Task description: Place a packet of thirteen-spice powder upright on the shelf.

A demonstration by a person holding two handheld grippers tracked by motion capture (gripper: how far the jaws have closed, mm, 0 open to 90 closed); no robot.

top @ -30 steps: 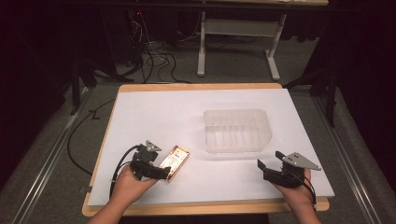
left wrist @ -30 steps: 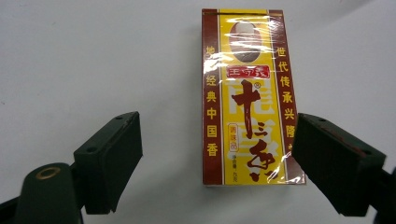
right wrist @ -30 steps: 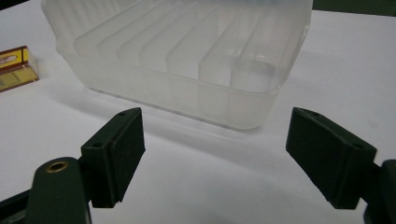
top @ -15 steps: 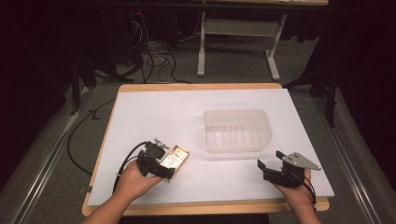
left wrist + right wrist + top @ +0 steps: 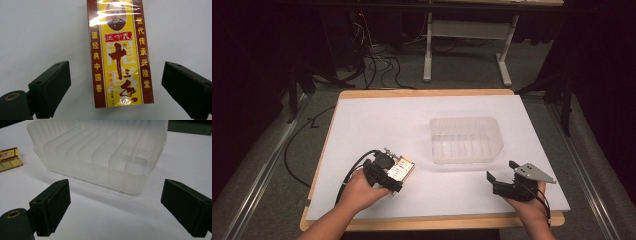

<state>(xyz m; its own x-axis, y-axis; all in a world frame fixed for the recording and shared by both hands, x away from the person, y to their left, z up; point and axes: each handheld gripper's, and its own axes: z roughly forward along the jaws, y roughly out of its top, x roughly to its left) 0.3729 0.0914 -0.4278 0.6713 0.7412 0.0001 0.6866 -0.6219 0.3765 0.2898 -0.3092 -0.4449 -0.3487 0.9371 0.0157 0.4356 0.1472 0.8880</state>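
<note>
Table [image 5: 362, 125] brightly lit, surroundings dark; glare on box [image 5: 117, 15] wrapper.

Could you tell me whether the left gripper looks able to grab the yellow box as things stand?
Probably yes: the left gripper is open, its jaws either side of the yellow box, which lies flat on the white table with nothing between.

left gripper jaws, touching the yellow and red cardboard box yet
Apart. The left gripper view shows the left gripper open, white table either side of the yellow and red cardboard box.

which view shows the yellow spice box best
The left gripper view: the spice box lies flat between the open jaws, label readable. The high view shows it small beside the left gripper; the right gripper view catches one corner at its edge.
</note>
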